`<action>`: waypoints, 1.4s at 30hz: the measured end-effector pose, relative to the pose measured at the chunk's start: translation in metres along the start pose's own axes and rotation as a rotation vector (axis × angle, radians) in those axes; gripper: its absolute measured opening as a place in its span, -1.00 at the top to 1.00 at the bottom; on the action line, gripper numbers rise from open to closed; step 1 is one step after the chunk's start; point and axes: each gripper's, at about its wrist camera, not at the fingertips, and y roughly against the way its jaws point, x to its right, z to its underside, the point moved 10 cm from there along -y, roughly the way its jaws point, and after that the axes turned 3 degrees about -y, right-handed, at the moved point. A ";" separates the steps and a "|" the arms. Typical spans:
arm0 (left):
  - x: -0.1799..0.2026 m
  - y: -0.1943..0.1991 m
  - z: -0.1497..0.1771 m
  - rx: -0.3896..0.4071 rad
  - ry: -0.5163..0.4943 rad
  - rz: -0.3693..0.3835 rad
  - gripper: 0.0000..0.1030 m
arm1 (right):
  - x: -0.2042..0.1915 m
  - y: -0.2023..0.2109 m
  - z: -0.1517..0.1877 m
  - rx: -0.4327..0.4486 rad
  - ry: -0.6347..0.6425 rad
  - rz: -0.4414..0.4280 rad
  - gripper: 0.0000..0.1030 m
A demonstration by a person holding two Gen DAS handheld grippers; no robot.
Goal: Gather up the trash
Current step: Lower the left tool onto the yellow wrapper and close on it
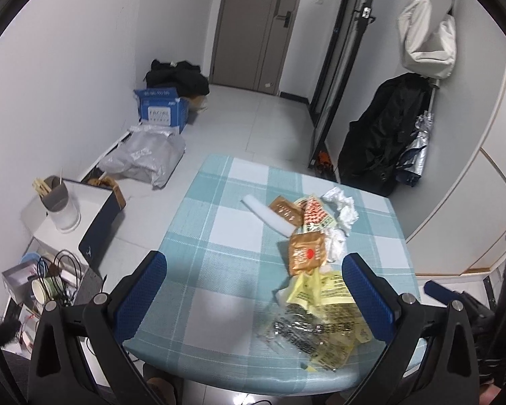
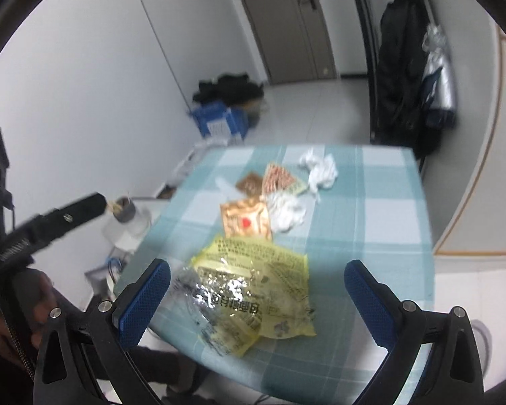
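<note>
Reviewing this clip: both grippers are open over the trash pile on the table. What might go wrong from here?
The yellow plastic bag lies at the near table edge, between the right gripper fingers; a sloppy close may push it off. The crumpled tissues and snack wrappers overlap loosely, so one grab could scatter the rest. The left gripper is open close beside the same bag; the two grippers may collide.

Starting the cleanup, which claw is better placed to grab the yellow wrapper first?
Right. The right claw is open with the yellow wrapper between its fingers; the left claw is centred on bare tablecloth.
</note>
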 end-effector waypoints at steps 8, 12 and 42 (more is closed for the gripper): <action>-0.030 -0.021 0.006 -0.087 0.043 -0.033 -0.98 | -0.025 -0.044 0.014 -0.104 0.079 -0.011 -1.00; -0.040 -0.028 0.011 -0.122 0.054 -0.021 -0.98 | -0.028 -0.063 0.016 -0.136 0.081 -0.012 -0.99; -0.011 -0.047 0.052 -0.299 -0.033 0.167 -0.98 | -0.010 -0.063 0.020 -0.180 0.024 -0.029 1.00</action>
